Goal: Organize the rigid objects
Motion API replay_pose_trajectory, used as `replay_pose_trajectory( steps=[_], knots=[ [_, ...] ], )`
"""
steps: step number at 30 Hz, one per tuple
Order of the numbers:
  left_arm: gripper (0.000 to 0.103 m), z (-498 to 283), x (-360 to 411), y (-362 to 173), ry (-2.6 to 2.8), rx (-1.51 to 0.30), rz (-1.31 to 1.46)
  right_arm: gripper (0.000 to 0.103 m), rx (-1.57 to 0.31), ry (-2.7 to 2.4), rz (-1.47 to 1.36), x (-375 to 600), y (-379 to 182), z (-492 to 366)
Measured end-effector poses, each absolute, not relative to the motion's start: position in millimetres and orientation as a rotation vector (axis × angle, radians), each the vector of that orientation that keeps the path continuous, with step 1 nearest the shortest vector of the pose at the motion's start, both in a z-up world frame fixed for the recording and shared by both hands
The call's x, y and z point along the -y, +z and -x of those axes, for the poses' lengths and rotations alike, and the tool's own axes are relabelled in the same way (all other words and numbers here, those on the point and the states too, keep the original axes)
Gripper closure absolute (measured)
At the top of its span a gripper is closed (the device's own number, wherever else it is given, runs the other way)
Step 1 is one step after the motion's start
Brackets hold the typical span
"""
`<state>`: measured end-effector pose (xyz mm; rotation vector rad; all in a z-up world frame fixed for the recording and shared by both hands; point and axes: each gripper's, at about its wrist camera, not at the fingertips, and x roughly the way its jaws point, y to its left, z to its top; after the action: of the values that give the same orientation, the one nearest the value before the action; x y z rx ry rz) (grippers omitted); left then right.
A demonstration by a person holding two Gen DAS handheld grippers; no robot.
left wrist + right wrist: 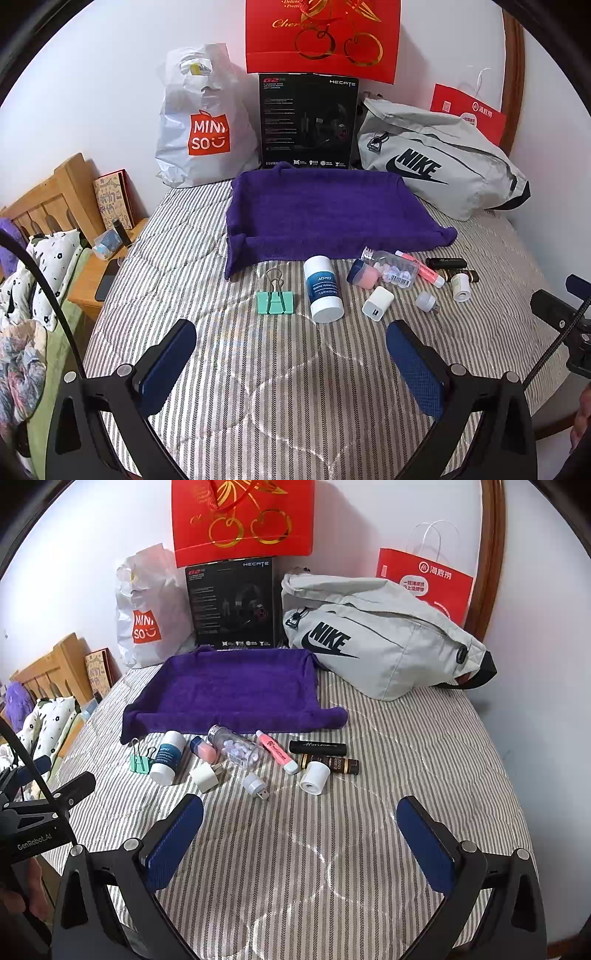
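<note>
We hold the left hand-held gripper (291, 354) and the right hand-held gripper (299, 830) wide open and empty, above the near part of the bed (258, 387). The small rigid objects lie in a row beyond them, just in front of the purple towel tray (325, 210). We judge the round ones riskiest: the white tube (323, 290) and the clear pill bottle (236, 749) could roll off the pads on this soft quilt, and the binder clip (275, 295) may tip when pinched.

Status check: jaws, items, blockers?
Left gripper and right gripper: jaws open, empty. Small items untouched, from binder clip rightward, before purple tray. Nothing in the way.
</note>
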<state>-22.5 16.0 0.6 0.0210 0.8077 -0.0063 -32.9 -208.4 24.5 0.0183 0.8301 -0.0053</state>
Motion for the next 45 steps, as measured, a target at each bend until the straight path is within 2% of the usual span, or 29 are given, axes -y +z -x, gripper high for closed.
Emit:
replay_pose_trajectory(
  steps=[22, 36, 43, 45],
  knots=[
    [0.0, 12.0, -21.6, -5.7, 0.009, -0.825, -0.018, 0.0, -0.838, -0.002, -0.029, 215.3, 23.4, 25.1],
    [0.0, -49.4, -49.4, -67.8, 0.052, -0.925, 0.008, 0.0, -0.896, -0.032, -0.036, 237.9, -10.6, -3.4],
    [0.008, -76.0, -53.0, -96.2, 0.038, -0.961, 0.022, 0.0, -0.957, -0.055, -0.066, 258.1, -39.7, -20.5],
    [0.014, -81.2, -53.6, -102.2, 0.029, -0.968, 0.032, 0.0, -0.965, -0.06, -0.066, 261.9, -44.3, -23.9]
  ],
)
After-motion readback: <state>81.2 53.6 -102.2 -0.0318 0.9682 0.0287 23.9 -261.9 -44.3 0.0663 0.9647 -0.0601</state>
